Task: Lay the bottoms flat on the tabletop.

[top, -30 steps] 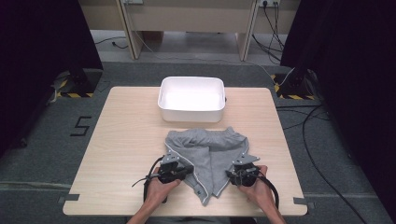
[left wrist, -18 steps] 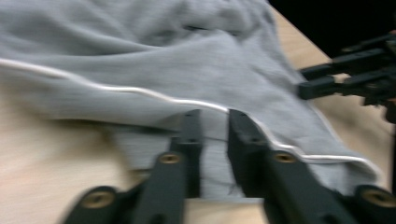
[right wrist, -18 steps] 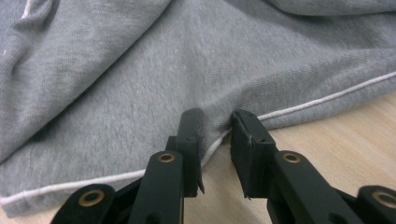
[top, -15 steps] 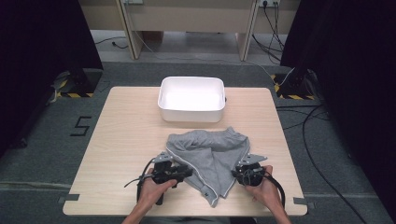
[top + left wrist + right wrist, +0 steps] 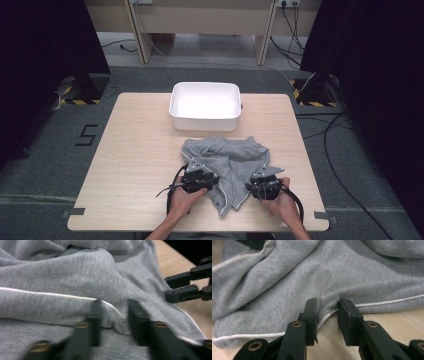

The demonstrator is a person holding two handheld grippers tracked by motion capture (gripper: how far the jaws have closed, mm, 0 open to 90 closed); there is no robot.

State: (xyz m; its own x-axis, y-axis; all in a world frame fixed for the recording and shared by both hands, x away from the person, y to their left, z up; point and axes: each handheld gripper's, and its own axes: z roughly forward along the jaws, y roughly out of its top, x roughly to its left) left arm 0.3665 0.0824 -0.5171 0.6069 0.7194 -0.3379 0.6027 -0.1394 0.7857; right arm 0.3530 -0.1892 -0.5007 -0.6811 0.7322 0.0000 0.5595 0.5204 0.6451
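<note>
Left gripper (image 5: 112, 315): jaws just closed, pinching the shorts' (image 5: 225, 160) piped hem.
Right gripper (image 5: 327, 315): jaws narrowly apart, hem fold gripped between.
Tub (image 5: 172, 107): far, white.

Grey shorts (image 5: 227, 162), soft sweat fabric w/ thin white piping along the hems, lie rumpled and partly folded on the desk (image 5: 135, 150), near its front edge, just in front of the white bin (image 5: 205, 117). One leg points toward the front edge.
</note>
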